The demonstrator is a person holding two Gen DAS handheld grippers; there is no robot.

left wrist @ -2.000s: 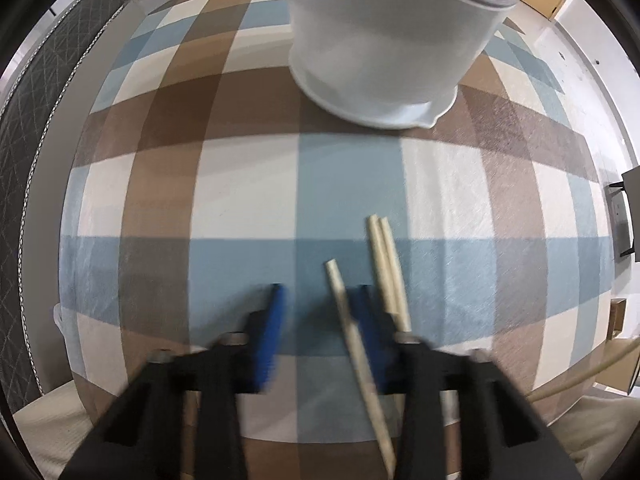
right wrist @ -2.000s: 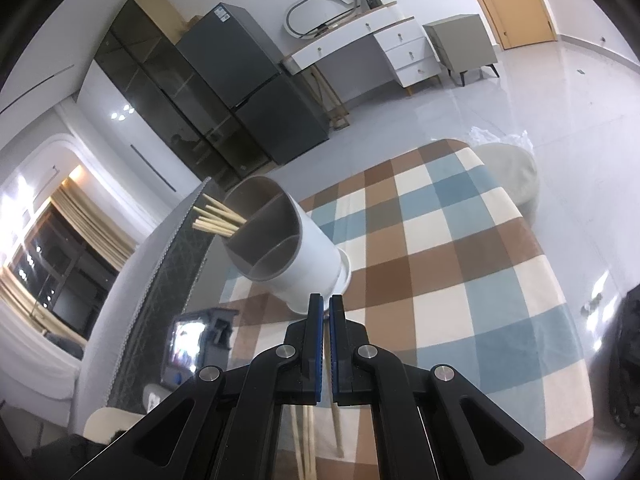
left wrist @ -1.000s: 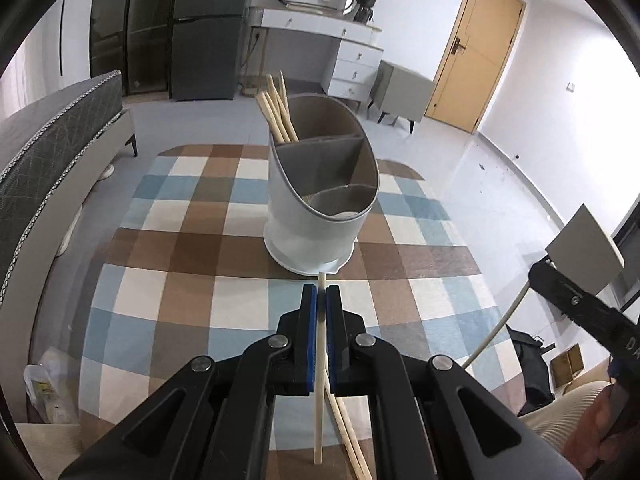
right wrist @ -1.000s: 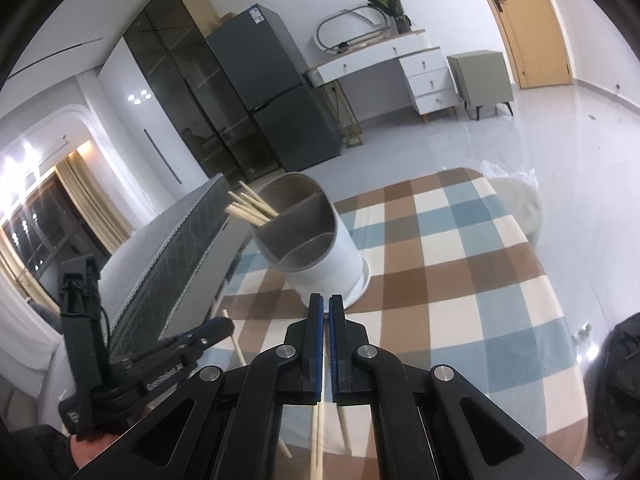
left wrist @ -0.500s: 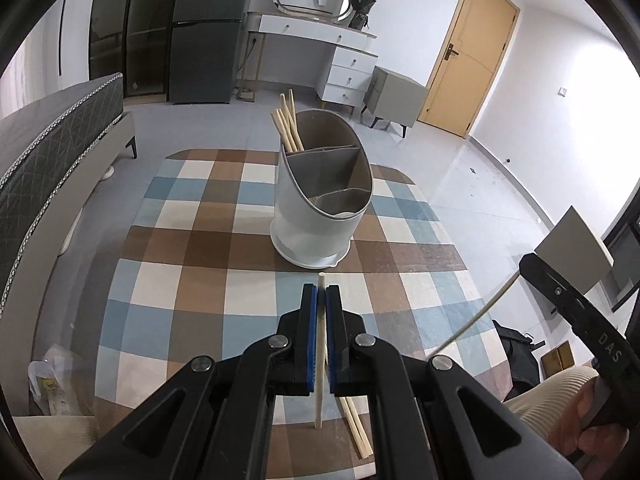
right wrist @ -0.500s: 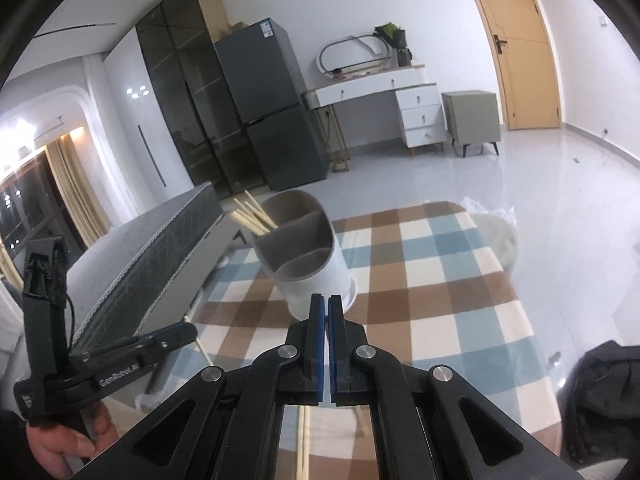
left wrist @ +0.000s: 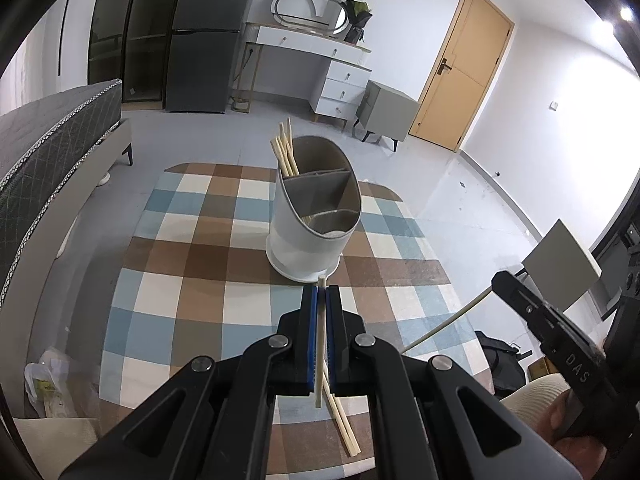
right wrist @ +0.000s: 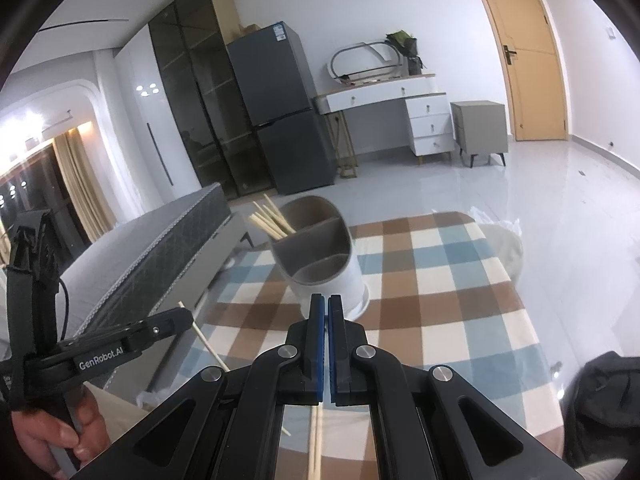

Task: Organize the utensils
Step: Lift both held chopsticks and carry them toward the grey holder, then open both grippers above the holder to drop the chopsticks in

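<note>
since two seconds ago the left gripper (left wrist: 321, 300) has closed on a single pale wooden chopstick (left wrist: 319, 344) and lifted it off the checked brown, blue and cream tablecloth (left wrist: 192, 304), so its camera, which then stared straight down at the cloth, now looks out over the whole table towards the room. the chopstick stands clamped between the blue pads, its top end poking out just above the fingertips and its lower end hanging free below them. two more pale chopsticks (left wrist: 343, 428) lie on the cloth beneath this gripper, side by side and touching. the white oval utensil holder with grey inner dividers (left wrist: 316, 216) stands upright near the middle of the table, beyond the fingertips, and a bunch of chopsticks (left wrist: 285, 152) leans out of its far compartment; its other two compartments look bare from here. the right gripper (right wrist: 325, 308) is clenched too, blue pads pressed together; from its own camera nothing shows between the tips, yet the left view shows a thin pale stick (left wrist: 448, 326) running out from its fingers, so i cannot tell for sure what it grips. a hand (right wrist: 52, 440) holds the left tool's handle at the lower left of the right view.
</note>
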